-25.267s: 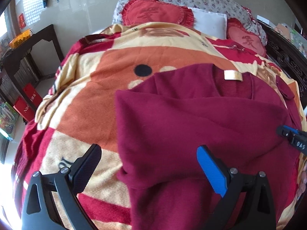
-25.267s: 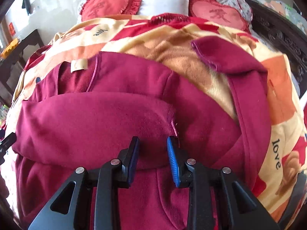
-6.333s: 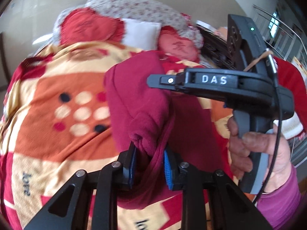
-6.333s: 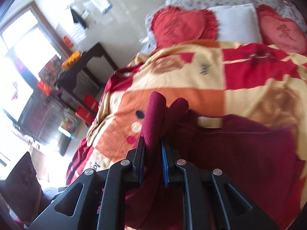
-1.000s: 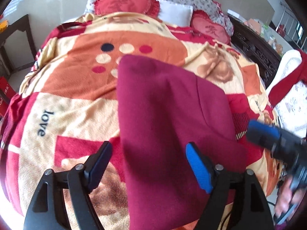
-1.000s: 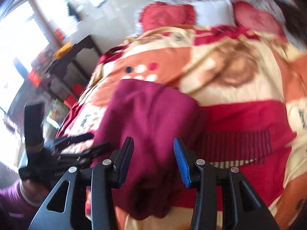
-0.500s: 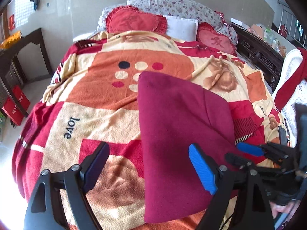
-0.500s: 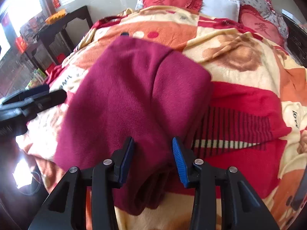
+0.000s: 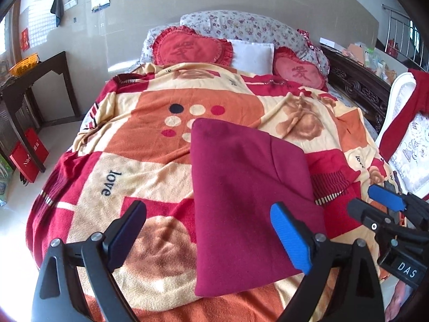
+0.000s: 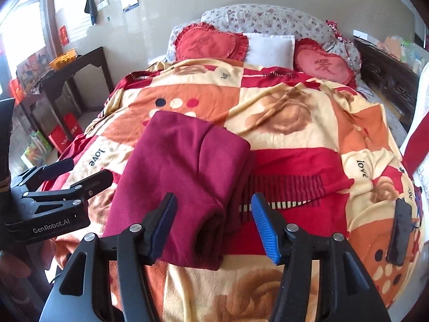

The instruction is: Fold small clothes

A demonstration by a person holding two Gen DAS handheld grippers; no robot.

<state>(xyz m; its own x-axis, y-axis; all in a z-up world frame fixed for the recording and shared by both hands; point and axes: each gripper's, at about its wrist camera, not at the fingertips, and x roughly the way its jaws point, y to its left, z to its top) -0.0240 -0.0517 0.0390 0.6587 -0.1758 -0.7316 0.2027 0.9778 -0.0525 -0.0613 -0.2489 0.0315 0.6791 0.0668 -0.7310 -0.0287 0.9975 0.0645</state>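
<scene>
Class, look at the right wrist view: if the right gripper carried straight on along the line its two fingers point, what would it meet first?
Most likely the folded dark red fleece garment on the patterned blanket. The right gripper, jaws just opened and empty, points down at its near edge; depth is unclear, so it might clip the blanket beside it.

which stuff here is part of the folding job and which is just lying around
Part of the job:
- folded maroon garment
- left claw, open
- right claw, open, jaws just widened, nothing gripped

Just lying about:
- patterned blanket
- heart cushions
- white pillow
- black phone
- red boxes
</scene>
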